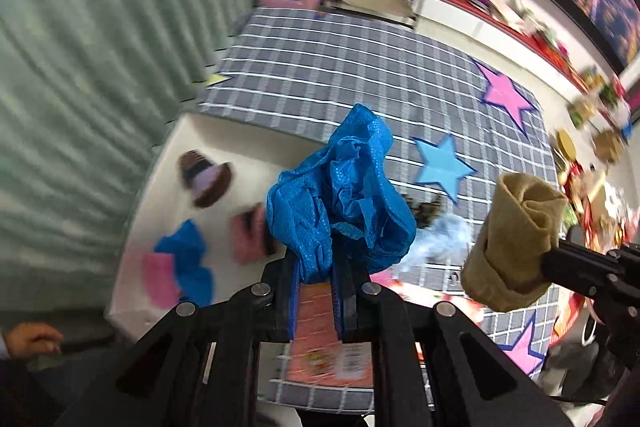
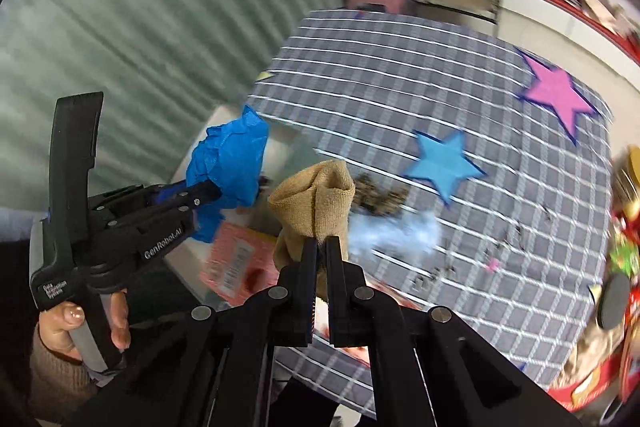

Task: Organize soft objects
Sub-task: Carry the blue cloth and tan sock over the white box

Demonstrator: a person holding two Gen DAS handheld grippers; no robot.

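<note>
My left gripper (image 1: 318, 269) is shut on a crumpled blue mesh cloth (image 1: 340, 195), which hangs above the table. From the right wrist view the same blue cloth (image 2: 230, 167) and left gripper (image 2: 208, 193) show at the left, held by a hand (image 2: 80, 323). My right gripper (image 2: 322, 247) is shut on a rolled tan sock (image 2: 316, 203). That tan sock (image 1: 516, 239) shows at the right of the left wrist view, on the right gripper (image 1: 548, 259). A pale blue fluffy item (image 2: 394, 233) and a dark mottled one (image 2: 380, 197) lie on the checked tablecloth (image 2: 440, 67).
A white bin (image 1: 168, 211) at the table's left edge holds blue, pink and brown soft items. An orange packet (image 1: 328, 331) lies below the grippers. Star patches, pink (image 2: 556, 95) and blue (image 2: 444, 163), mark the cloth. Clutter lines the right edge; a green curtain hangs left.
</note>
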